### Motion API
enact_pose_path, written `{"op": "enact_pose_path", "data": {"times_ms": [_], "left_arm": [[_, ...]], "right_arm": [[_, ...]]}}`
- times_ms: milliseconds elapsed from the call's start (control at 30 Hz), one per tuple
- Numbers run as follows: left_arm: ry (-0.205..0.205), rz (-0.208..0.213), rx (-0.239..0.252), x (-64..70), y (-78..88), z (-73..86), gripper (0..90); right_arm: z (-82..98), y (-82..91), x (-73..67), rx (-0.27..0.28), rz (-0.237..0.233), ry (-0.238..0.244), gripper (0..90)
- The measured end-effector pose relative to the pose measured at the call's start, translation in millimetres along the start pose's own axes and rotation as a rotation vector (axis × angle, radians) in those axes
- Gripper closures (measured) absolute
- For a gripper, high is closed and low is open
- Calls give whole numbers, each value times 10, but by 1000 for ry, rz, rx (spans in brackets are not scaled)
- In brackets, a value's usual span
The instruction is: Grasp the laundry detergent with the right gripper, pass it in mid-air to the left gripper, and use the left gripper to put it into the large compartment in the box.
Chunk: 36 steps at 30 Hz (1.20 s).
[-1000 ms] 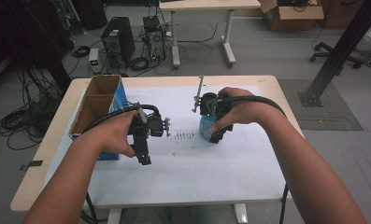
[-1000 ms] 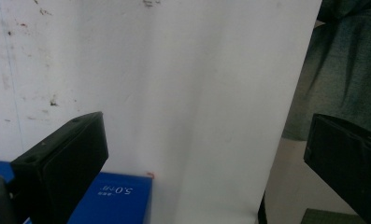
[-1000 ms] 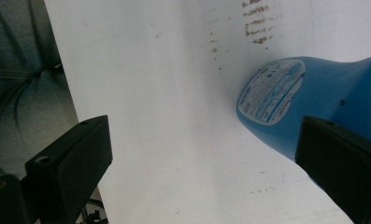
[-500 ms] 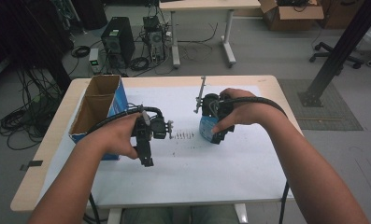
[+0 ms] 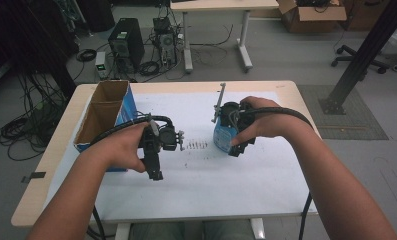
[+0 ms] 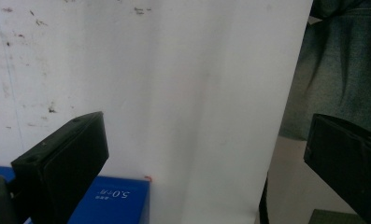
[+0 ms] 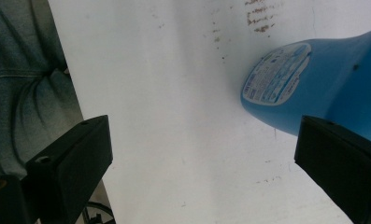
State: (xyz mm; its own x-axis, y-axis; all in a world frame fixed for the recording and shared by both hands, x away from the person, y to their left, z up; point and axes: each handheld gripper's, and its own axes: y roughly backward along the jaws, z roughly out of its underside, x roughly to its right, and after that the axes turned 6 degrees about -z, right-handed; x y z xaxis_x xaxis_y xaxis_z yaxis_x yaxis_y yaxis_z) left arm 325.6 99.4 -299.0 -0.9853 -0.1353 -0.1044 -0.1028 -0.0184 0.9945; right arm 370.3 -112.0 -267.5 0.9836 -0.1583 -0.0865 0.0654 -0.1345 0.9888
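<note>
Right gripper (image 5: 234,145), jaws wide apart and empty, hovered just beside the blue bottle (image 7: 314,88), which stood on the white sheet (image 5: 266,185) off its right jaw; judged that a sound grasp needed the jaws swung to straddle the bottle's body squarely before closing, lest it tip. Left gripper (image 5: 155,172), jaws likewise apart and empty, hung over bare sheet with the open cardboard box (image 5: 103,112) on its outer side. Sheet was speckled with dark marks, laid on a wooden table (image 5: 36,200); beyond lay a grey floor with computer towers (image 5: 126,45) and loose cables.
</note>
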Motion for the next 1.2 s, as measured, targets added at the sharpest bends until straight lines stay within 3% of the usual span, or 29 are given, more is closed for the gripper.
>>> {"op": "enact_pose_path", "data": {"times_ms": [200,467,500,633,1200], "left_arm": [[4,-6,-4,37,30,-3,3],[-8,-6,4,102,59,-10,3],[-13,-7,6,112,64,-13,4],[-16,-5,10,130,67,-14,4],[-34,-3,6,182,57,-12,4]], "right_arm": [[82,-4,-22,17,11,-20,44],[336,-126,-35,87,16,-79,46],[406,-169,-24,100,15,-104,46],[481,-229,-3,126,18,-130,46],[744,-460,157,237,47,-213,48]]}}
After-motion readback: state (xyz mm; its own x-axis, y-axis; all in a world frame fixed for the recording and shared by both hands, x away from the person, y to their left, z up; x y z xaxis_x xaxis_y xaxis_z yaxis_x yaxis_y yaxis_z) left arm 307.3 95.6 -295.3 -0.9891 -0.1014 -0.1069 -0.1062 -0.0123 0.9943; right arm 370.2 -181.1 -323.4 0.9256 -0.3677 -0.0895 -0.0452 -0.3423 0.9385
